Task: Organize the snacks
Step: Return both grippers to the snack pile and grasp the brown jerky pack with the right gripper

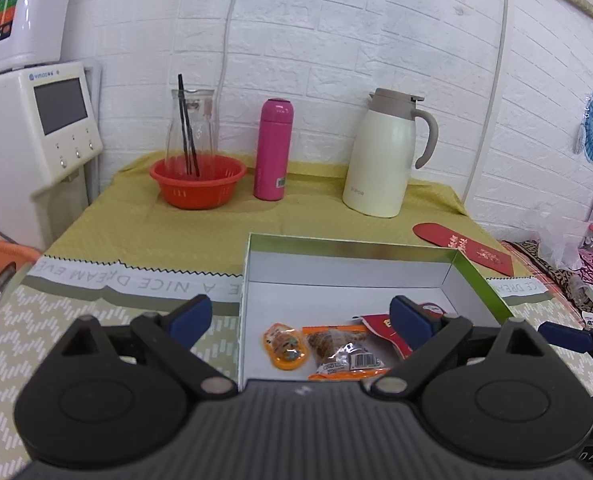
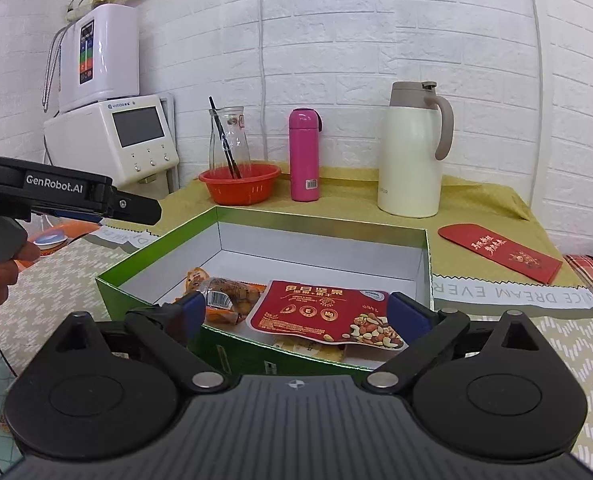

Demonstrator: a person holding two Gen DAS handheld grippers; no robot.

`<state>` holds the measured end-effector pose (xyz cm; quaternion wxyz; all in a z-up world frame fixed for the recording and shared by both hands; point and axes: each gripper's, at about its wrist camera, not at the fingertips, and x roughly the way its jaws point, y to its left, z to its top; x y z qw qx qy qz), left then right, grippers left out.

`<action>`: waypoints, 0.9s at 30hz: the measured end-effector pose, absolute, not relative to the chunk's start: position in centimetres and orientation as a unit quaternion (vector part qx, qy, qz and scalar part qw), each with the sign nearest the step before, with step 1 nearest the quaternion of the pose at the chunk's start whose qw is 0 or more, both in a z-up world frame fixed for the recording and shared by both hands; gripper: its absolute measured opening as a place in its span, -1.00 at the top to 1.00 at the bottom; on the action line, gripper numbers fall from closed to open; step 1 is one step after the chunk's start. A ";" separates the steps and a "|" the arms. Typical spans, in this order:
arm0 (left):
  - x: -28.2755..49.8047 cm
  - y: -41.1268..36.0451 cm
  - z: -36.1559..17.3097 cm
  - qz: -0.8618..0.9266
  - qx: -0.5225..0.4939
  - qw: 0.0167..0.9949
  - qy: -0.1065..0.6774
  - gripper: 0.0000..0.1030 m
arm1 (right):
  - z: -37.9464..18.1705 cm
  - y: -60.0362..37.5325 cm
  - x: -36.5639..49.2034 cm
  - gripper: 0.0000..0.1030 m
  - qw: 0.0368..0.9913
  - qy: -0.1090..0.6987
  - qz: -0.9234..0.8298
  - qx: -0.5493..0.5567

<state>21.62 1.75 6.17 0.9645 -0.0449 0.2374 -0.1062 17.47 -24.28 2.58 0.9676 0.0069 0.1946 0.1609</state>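
A green box (image 1: 476,268) with a white inside (image 2: 320,240) holds the snacks. In it lie a small orange packet (image 1: 284,346), an orange packet with a barcode (image 1: 342,354) (image 2: 224,298) and a red nut pouch (image 2: 328,312) (image 1: 380,330). My left gripper (image 1: 300,318) is open and empty, just above the box's near edge. My right gripper (image 2: 296,312) is open and empty, its fingertips on either side of the red pouch at the box's near wall. The left gripper's body also shows in the right wrist view (image 2: 72,196).
At the back of the table stand a red bowl (image 1: 197,184) with a glass carafe (image 1: 190,128), a pink flask (image 1: 273,150) and a cream thermos jug (image 1: 388,152). A red envelope (image 2: 500,252) lies right of the box. White appliances (image 1: 36,128) stand at the left.
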 end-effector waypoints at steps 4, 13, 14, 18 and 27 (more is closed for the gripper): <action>19.3 1.9 7.2 -0.114 -0.048 0.966 0.229 -0.83 | 3.7 -24.5 15.4 -1.00 0.970 0.181 0.161 0.009; 11.6 0.9 8.1 -0.143 -0.037 0.964 0.221 -0.83 | 5.6 -25.5 8.2 -1.00 0.977 0.144 0.159 -0.014; 10.7 0.8 7.9 -0.149 -0.037 0.963 0.220 -0.83 | 5.6 -25.7 7.5 -1.00 0.978 0.142 0.152 -0.018; 8.0 0.4 6.0 -0.172 -0.034 0.956 0.234 -0.83 | 4.8 -26.7 4.8 -1.00 0.982 0.144 0.123 -0.028; 5.0 0.5 0.9 -0.188 -0.060 0.934 0.297 -0.83 | 1.0 -26.1 3.6 -1.00 0.965 0.222 0.139 0.006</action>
